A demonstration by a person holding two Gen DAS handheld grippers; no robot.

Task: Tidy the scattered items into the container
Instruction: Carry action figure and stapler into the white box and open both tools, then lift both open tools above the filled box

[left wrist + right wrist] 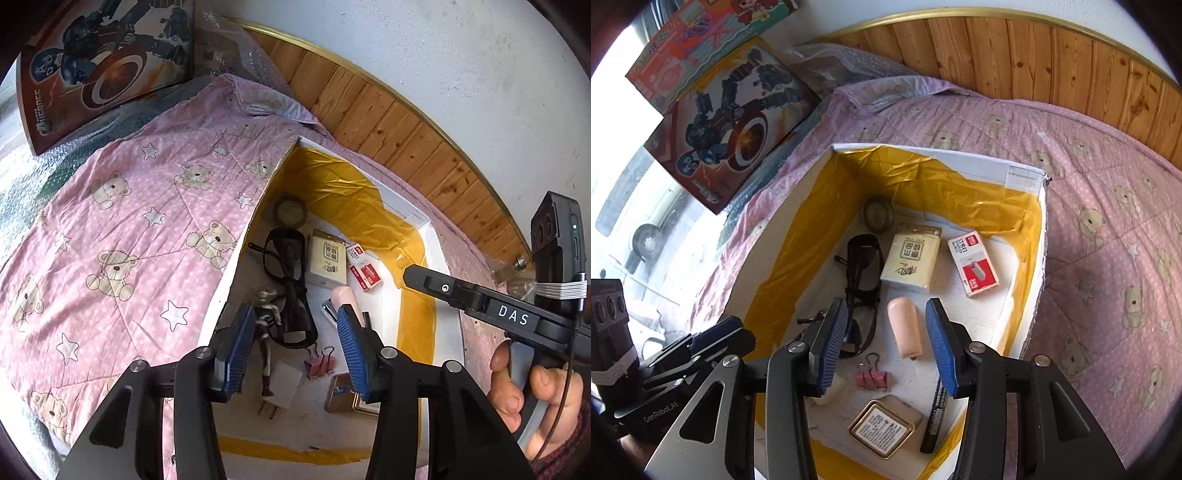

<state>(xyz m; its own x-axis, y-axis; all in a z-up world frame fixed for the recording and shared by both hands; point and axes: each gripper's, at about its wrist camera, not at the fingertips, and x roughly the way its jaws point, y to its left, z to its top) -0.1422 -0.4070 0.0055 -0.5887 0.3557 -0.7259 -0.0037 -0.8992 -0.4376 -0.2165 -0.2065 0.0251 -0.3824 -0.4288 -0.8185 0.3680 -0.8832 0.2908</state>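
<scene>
Both claws, left (295,347) and right (886,343), spread apart and empty above the box (1027,173); might crush the glasses (862,280) if lowered carelessly.

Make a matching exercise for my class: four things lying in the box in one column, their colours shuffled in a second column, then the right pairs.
Things
1. binder clip
2. staple box
3. glasses
4. tissue pack

Colours
A. black
B. pale cream
C. pink
D. red and white

Pairs: 1-C, 2-D, 3-A, 4-B
</scene>
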